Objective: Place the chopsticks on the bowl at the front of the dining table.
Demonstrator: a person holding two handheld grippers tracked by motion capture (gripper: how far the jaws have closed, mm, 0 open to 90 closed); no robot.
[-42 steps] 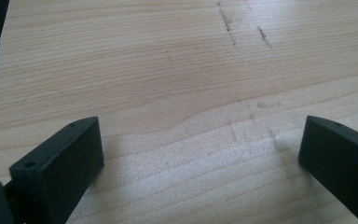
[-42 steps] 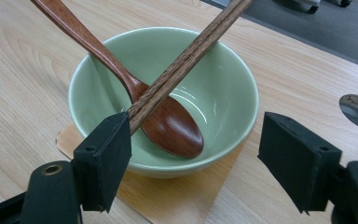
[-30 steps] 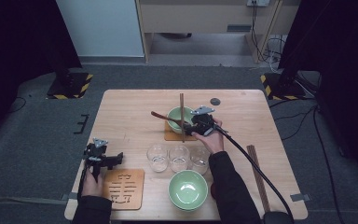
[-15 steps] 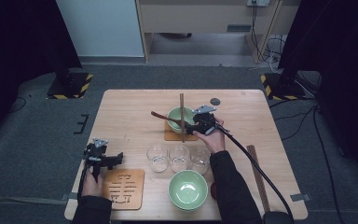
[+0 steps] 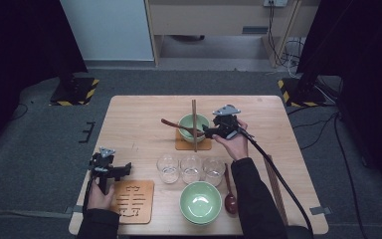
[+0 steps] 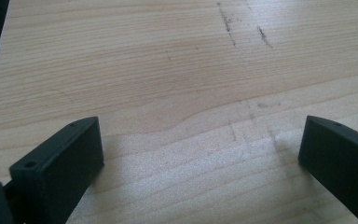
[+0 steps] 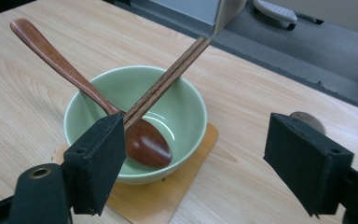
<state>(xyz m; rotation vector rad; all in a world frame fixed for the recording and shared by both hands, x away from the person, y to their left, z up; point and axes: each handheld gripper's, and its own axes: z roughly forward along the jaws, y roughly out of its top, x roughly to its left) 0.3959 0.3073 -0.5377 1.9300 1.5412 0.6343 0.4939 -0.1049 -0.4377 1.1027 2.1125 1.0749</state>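
Where legible, no writing: bowl (image 7: pixel 182 107).

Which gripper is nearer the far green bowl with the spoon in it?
Right. The right gripper hovers at the far green bowl's rim; the left gripper sits near the table's near-left corner.

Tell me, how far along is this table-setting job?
Roughly half. The far pale green ceramic bowl on its wooden coaster already holds a dark wooden spoon, with brown wooden chopsticks across it. The right hand-held gripper hangs open beside it, its jaws just opening wider. The near green bowl sits off the slotted wooden coaster, its spoon and chopsticks still on the table.
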